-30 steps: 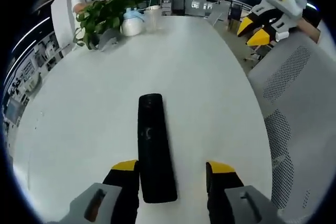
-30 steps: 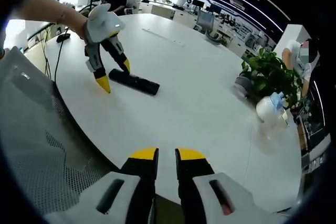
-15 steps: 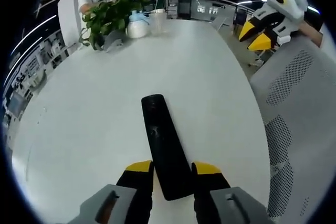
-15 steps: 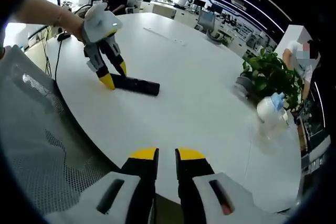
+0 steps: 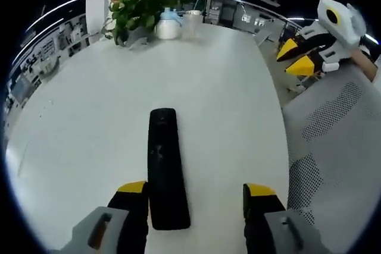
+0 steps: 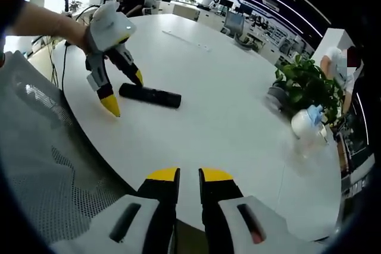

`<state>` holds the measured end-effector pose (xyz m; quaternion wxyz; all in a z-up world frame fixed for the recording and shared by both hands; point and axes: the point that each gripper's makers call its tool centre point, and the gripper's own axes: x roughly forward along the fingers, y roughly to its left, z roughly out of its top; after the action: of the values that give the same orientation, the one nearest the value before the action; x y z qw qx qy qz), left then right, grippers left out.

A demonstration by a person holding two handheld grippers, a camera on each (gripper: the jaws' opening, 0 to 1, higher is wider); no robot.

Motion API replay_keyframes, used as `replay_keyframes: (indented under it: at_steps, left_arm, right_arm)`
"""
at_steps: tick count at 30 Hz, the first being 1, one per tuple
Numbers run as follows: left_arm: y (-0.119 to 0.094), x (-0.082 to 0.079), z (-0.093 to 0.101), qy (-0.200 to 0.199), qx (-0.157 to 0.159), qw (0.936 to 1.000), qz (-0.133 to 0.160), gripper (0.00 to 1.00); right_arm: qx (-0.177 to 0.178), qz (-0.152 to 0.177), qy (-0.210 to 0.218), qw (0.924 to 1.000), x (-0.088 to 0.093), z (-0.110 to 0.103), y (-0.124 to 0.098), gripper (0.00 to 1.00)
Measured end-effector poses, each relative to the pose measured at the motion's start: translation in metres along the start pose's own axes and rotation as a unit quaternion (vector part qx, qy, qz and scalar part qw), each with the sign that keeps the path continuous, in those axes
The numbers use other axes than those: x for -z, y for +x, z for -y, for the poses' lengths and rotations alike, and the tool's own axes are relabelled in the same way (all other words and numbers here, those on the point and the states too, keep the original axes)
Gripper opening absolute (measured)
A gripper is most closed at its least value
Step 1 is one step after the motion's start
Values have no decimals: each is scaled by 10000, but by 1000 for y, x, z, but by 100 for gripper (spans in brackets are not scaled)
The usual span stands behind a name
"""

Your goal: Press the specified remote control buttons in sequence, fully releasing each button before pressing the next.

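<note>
Between the left gripper's (image 5: 193,197) yellow-tipped black jaws lies a plain black remote (image 5: 164,169) on a white table (image 5: 89,123). Ahead of it stand a green-leaved plant (image 5: 138,9) and a white bottle (image 5: 167,27) (pale blue at its top). Right of that gripper, a grey chair back (image 5: 333,147) shows a dotted mesh. The right gripper (image 6: 189,175) is yellow-tipped too.
</note>
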<state>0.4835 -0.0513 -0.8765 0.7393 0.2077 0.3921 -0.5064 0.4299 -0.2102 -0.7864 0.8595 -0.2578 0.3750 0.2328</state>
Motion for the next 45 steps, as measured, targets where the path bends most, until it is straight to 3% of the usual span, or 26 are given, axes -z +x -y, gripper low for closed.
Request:
replay_keyframes:
  at_steps: [4, 5, 11, 15, 17, 18, 19, 21, 28, 33, 45]
  left_arm:
    - [7, -2, -5, 172, -455, 9988, -14, 73]
    - [8, -5, -1, 115, -354, 9993, 53, 74]
    - [11, -10, -7, -242, -639, 9976, 116, 74]
    - [12, -14, -12, -544, -904, 9941, 252, 68]
    - [11, -17, -17, -688, -1052, 9912, 421, 57]
    - [11, -19, -19, -832, -1140, 9886, 516, 47]
    - [6, -19, -26, -835, -1245, 9875, 486, 29]
    - [7, -19, -27, -750, -1271, 9879, 477, 25]
    - [5, -19, -25, -478, -1140, 9911, 497, 25]
    - [5, -18, -19, -154, -865, 9951, 449, 24]
    - [8, -12, -3, 148, -518, 9980, 340, 24]
  right_arm:
    - [2, -9, -15, 10000, 0, 0, 0, 12]
    - [8, -9, -7, 10000, 0, 0, 0, 12]
    - [8, -22, -18, 10000, 0, 0, 0, 12]
    - [-9, -37, -46, 10000, 1, -1, 0, 12]
    - [-10, -44, -45, 10000, 1, -1, 1, 12]
    - [-9, -44, -44, 10000, 1, -1, 1, 12]
    - [-8, -44, -39, 10000, 1, 0, 1, 12]
    - [-2, -58, -42, 10000, 2, 0, 1, 12]
    - [2, -77, -49, 10000, 2, 0, 1, 12]
    - [-7, -101, -65, 9999, 3, -1, 2, 12]
    - [-15, -131, -67, 9999, 4, -1, 2, 12]
